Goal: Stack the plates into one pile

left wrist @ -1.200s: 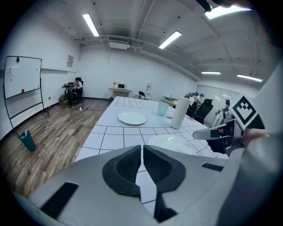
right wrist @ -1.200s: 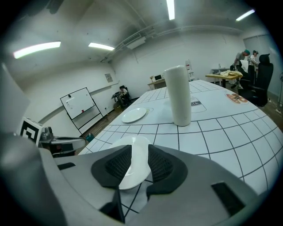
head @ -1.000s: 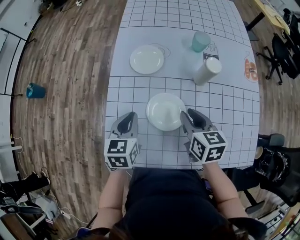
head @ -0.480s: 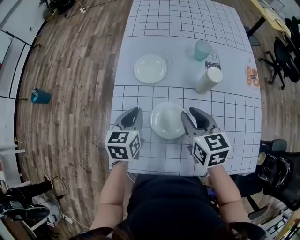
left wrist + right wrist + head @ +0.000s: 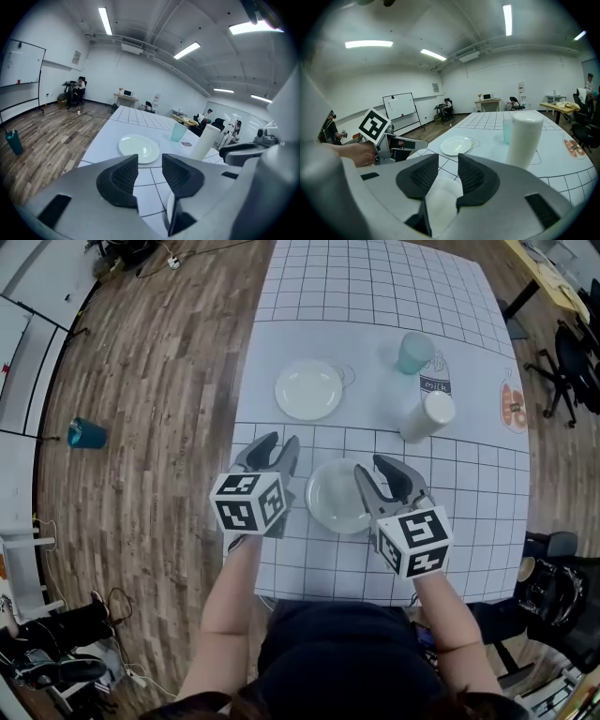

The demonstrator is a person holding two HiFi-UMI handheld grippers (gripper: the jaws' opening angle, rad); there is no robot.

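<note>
2 on table point(image 5: 375, 287), apart | near plate point(image 5: 336, 498) | far plate point(image 5: 308, 390) left of cup point(image 5: 415, 352)

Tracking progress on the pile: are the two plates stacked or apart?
Apart. The far plate lies alone; the near plate lies separately, with bare table grid between them.

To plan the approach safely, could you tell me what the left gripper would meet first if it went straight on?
The left gripper, jaws just opened and empty, would likely meet the table just short of the far plate, or that plate's near rim; depth is unclear.
</note>
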